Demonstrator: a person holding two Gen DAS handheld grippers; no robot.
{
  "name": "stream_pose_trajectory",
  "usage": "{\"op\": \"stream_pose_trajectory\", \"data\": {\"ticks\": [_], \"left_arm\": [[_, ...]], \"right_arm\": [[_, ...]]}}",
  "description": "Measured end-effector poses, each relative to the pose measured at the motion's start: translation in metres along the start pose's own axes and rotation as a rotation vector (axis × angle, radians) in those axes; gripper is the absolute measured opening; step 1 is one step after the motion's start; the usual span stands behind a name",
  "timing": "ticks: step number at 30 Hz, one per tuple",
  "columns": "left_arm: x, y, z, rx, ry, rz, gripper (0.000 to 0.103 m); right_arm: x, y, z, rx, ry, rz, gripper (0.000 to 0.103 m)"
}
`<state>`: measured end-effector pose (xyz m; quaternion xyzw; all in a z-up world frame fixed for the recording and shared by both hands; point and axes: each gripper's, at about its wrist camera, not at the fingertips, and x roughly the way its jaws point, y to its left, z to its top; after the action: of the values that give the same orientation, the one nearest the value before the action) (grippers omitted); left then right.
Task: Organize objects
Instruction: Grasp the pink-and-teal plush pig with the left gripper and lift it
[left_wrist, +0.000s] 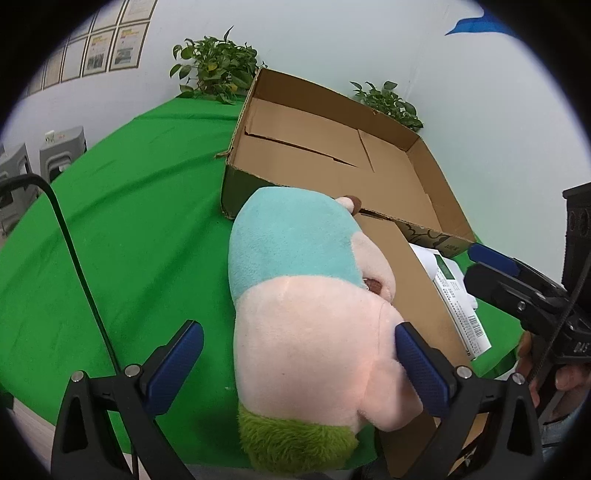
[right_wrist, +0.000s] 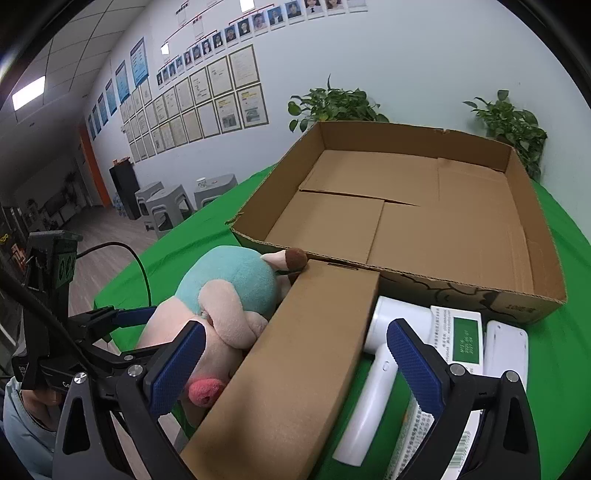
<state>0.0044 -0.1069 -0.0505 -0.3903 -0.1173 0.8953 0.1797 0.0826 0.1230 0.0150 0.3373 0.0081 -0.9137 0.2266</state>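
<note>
Right now the biggest thing is the table with its green cloth (right_wrist: 561, 354), and on it sits a big open cardboard tray (right_wrist: 517, 206) with nothing inside that I can see. Just in front of the tray, touching its near wall, lies a long brown box (right_wrist: 295, 369). On one side of that box a soft plush toy (left_wrist: 295, 306) lies on the cloth, with a blue-green top, a pink middle and a fuzzy green end. On the other side lie a white handheld device (right_wrist: 373, 391), a white and green packet (right_wrist: 461, 339) and a flat white thing (right_wrist: 506, 350), all close together. Two leafy plants (right_wrist: 332, 103) stand at the back by the wall. The left gripper (left_wrist: 299, 363) is spread wide around the pink part of the toy; one pad touches the plush and the other stands apart, so nothing is held. The right gripper (right_wrist: 295, 363) is spread wide too, above the long box, and holds nothing. I think the job is only starting, since the tray looks empty. It looks like the toy is being picked first. Next the left gripper needs to squeeze the soft toy, lift it over the tray wall and set it down inside.
</note>
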Motion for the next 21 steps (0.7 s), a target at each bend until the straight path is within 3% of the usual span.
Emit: {"op": "stream_pose_trajectory", "data": {"ticks": [6,14,21], "left_arm": [[0.004,0.004,-0.006,-0.013,0.051,-0.114,0.088],[-0.003,0.015,-0.016,-0.042,0.039,-0.147,0.075],[-0.016,0.033,-0.021,-0.107,0.021,-0.158,0.067]], "right_arm": [[0.022,0.009,0.017,-0.053,0.023,-0.009,0.099],[0.064,0.036,0.036,-0.120,0.085,0.043,0.099],[0.097,0.055,0.039,-0.070,0.168,0.147,0.099]]}}
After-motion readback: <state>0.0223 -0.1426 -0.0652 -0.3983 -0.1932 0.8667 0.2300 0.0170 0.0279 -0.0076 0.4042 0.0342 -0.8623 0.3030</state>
